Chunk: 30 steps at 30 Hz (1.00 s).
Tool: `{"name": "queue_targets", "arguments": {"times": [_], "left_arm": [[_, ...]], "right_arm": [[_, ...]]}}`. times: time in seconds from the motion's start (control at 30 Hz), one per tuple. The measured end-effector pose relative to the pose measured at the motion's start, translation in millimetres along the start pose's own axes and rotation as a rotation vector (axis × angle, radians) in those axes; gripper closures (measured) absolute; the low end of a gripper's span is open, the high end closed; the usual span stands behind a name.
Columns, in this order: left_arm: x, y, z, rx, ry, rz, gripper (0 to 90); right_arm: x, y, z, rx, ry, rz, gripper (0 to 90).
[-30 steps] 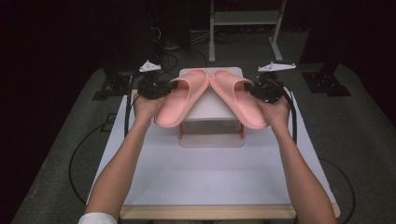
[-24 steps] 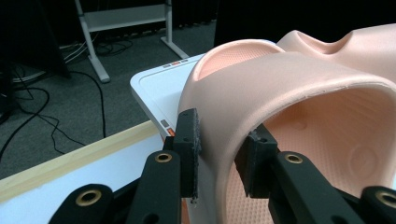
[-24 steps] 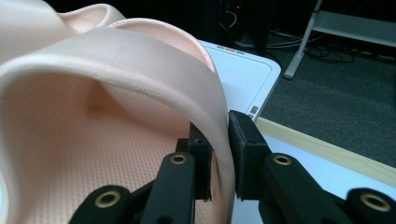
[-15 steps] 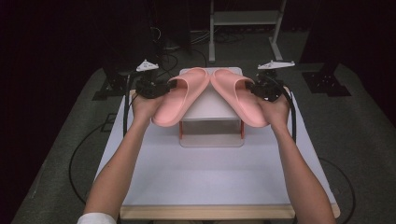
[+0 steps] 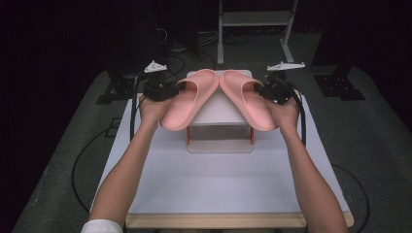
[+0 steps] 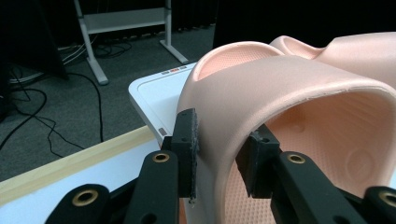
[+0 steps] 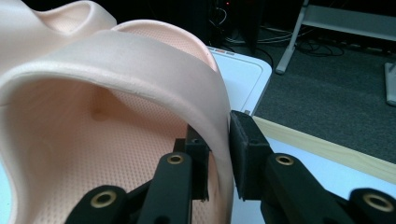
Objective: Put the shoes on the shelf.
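Both slippers held over the box (image 5: pixel 221 104), left gripper (image 5: pixel 167 91) pinching the 10 o'clock strap (image 6: pixel 243 93), right gripper (image 5: pixel 266 92) the 2 o'clock strap (image 7: pixel 154 60) (jaws just eased slightly): lower level, toes together, release evenly.

White box (image 5: pixel 221 127) on white table (image 5: pixel 218 189); metal stand (image 5: pixel 255 19) beyond.

The black two-jaw right hand-held gripper (image 7: pixel 218 154) is rising from the bottom centre of the frame, its jaws sitting either side of the strap of a soft pink rubber slide sandal (image 7: pixel 116 88), having just been opening slightly. The sandal is filling the left half. A white rounded plastic box (image 7: pixel 243 70) is lying behind it, on the white wood-edged worktop (image 7: pixel 327 172) at lower right.
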<state>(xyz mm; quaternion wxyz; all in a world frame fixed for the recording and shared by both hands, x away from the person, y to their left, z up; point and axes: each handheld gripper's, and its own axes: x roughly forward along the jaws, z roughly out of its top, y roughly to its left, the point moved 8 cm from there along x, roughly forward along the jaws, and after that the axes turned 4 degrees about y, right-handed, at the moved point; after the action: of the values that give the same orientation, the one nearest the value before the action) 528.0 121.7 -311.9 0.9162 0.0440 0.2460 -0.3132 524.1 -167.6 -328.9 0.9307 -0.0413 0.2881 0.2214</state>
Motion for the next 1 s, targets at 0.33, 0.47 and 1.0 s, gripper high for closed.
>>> {"name": "queue_targets", "arguments": {"times": [0.33,0.47,1.0], "left_arm": [[6.8,-2.4,1.2,-0.010,0.011,-0.002,66.7],[8.8,-2.3,0.9,-0.022,0.013,0.001,65.7],[17.7,-5.2,-1.2,-0.050,0.014,-0.021,62.1]], "right_arm": [[1.0,4.0,1.4,-0.007,0.000,0.036,72.4],[1.0,5.3,2.1,-0.017,0.008,0.030,71.6],[4.7,9.9,2.8,-0.011,0.018,0.037,68.9]]}}
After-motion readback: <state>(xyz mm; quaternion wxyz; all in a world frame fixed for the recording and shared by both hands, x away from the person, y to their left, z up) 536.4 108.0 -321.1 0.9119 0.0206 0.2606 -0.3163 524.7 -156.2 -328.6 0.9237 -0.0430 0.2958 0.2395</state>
